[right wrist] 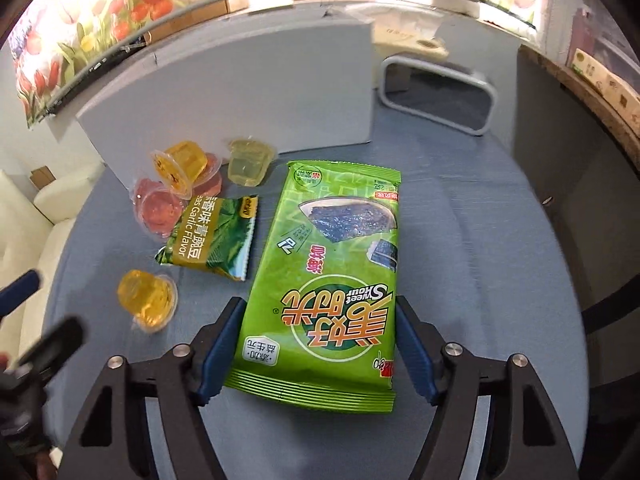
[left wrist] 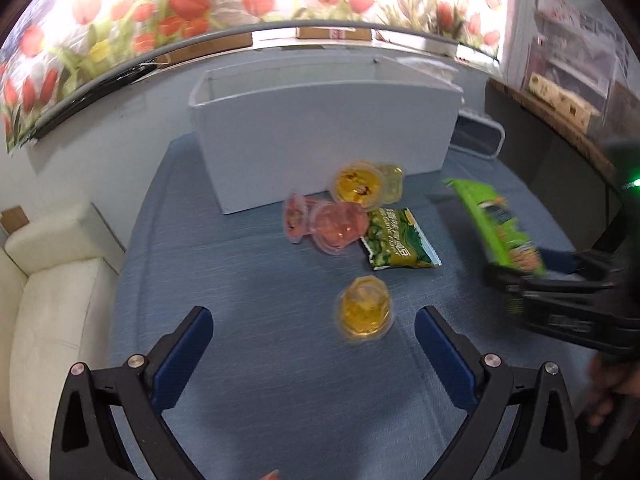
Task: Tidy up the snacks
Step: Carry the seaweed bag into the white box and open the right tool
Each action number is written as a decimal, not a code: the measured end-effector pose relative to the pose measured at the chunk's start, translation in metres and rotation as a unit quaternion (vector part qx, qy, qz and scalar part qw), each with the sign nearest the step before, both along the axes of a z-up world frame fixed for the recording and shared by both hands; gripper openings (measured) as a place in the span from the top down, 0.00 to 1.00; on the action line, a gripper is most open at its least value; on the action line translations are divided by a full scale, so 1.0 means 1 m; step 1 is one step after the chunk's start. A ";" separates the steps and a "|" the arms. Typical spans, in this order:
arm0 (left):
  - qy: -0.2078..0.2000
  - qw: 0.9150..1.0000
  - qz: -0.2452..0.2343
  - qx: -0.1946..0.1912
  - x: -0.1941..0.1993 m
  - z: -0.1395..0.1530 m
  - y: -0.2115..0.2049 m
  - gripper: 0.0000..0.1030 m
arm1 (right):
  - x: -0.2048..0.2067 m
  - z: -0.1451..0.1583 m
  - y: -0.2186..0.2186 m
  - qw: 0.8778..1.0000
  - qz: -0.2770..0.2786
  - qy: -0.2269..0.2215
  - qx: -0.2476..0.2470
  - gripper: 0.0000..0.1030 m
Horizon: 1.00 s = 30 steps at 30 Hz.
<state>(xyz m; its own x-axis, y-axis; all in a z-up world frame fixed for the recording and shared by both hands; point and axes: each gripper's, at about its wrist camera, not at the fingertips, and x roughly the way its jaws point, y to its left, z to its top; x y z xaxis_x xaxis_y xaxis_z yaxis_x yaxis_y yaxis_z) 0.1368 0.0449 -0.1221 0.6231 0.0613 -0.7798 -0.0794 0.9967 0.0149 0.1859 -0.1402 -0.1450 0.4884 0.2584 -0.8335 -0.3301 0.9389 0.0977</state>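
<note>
Right gripper (right wrist: pixel 316 350) fingers clamp the large bright-green foil seaweed packet (right wrist: pixel 332 280), lifted off the blue desk (right wrist: pixel 460 240). Left gripper (left wrist: pixel 314 344) fingers wide, empty, near a yellow plastic jelly cup (left wrist: pixel 365 312).

"Garlic Flavor" on pea packet (right wrist: pixel 210 236); "Sweet Hour" on seaweed bag (right wrist: pixel 332 280)

Motion blurs the seaweed pack (left wrist: pixel 500 228) in the left view, its print unreadable there.

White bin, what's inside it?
Nothing inside shows. The white bin is seen from the side, so its front wall hides the inside; only its rim and a bit of the far wall show. The jelly cups lie outside, in front.
</note>
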 end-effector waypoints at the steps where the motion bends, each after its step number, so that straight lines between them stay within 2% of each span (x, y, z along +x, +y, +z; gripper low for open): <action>1: 0.003 1.000 -0.002 0.006 0.003 -0.003 -0.004 0.00 | -0.003 0.003 -0.007 1.000 -0.001 -0.002 0.003 0.25; 6: 0.014 1.000 -0.011 0.014 0.023 -0.020 -0.022 0.00 | -0.008 0.019 -0.033 1.000 -0.005 -0.010 0.014 0.25; 13: 0.031 0.999 -0.006 0.017 0.035 -0.039 -0.033 0.01 | -0.012 0.022 -0.063 0.999 -0.024 -0.003 0.030 0.25; 15: 0.036 0.999 -0.002 0.013 0.036 -0.042 -0.031 0.17 | -0.012 0.021 -0.066 0.999 -0.027 0.001 0.031 0.25; 16: 0.034 0.999 -0.002 -0.007 0.034 -0.042 -0.029 0.23 | -0.013 0.020 -0.066 0.999 -0.028 0.002 0.031 0.25; 18: 0.031 0.999 0.007 -0.013 0.033 -0.039 -0.026 0.50 | -0.012 0.018 -0.066 0.999 -0.028 0.003 0.034 0.25; 26: 0.034 0.997 -0.002 -0.074 0.022 -0.033 -0.014 0.50 | -0.015 0.019 -0.057 0.999 -0.016 -0.002 0.039 0.25; 30: 0.017 0.997 -0.007 -0.073 0.010 -0.011 -0.010 0.50 | -0.014 0.023 -0.049 0.999 -0.003 -0.007 0.042 0.25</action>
<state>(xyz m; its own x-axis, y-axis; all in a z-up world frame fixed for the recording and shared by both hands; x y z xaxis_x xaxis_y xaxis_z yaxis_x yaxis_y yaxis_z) 0.1471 0.0351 -0.1326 0.5961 -0.0632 -0.8005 -0.0671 0.9895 -0.1281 0.1717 -0.1888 -0.1220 0.5019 0.3246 -0.8017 -0.3257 0.9296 0.1725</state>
